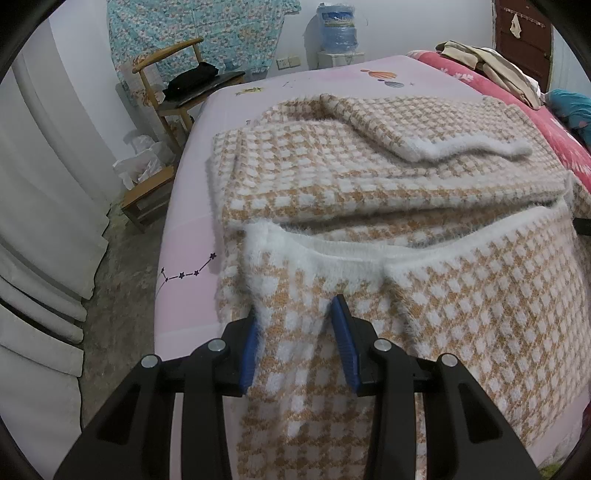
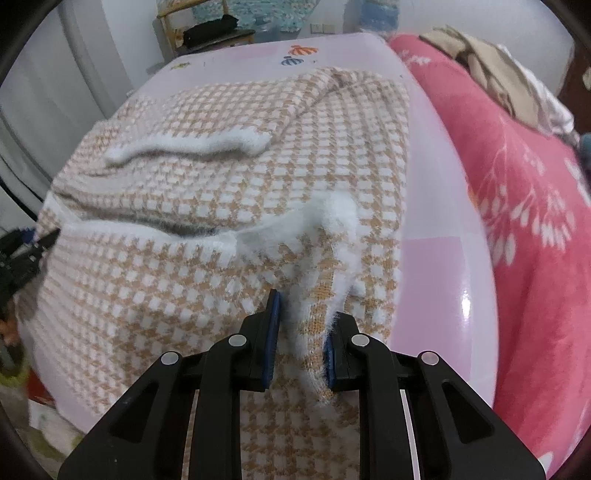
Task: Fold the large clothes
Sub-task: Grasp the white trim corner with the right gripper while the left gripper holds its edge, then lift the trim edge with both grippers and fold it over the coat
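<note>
The left tool (image 1: 295, 328) pinches the sweater (image 1: 369, 177) at its near white-trimmed edge; the right tool (image 2: 301, 325) pinches that same edge. The rest lies straight ahead, folded on the bed (image 1: 192, 236).

Counts on and around the bed

One checked sweater (image 1: 388, 177), two grippers (image 1: 295, 347) (image 2: 301, 332), one wooden chair (image 1: 173, 74) at ten o'clock, one water jug (image 1: 338, 29) at twelve.
</note>
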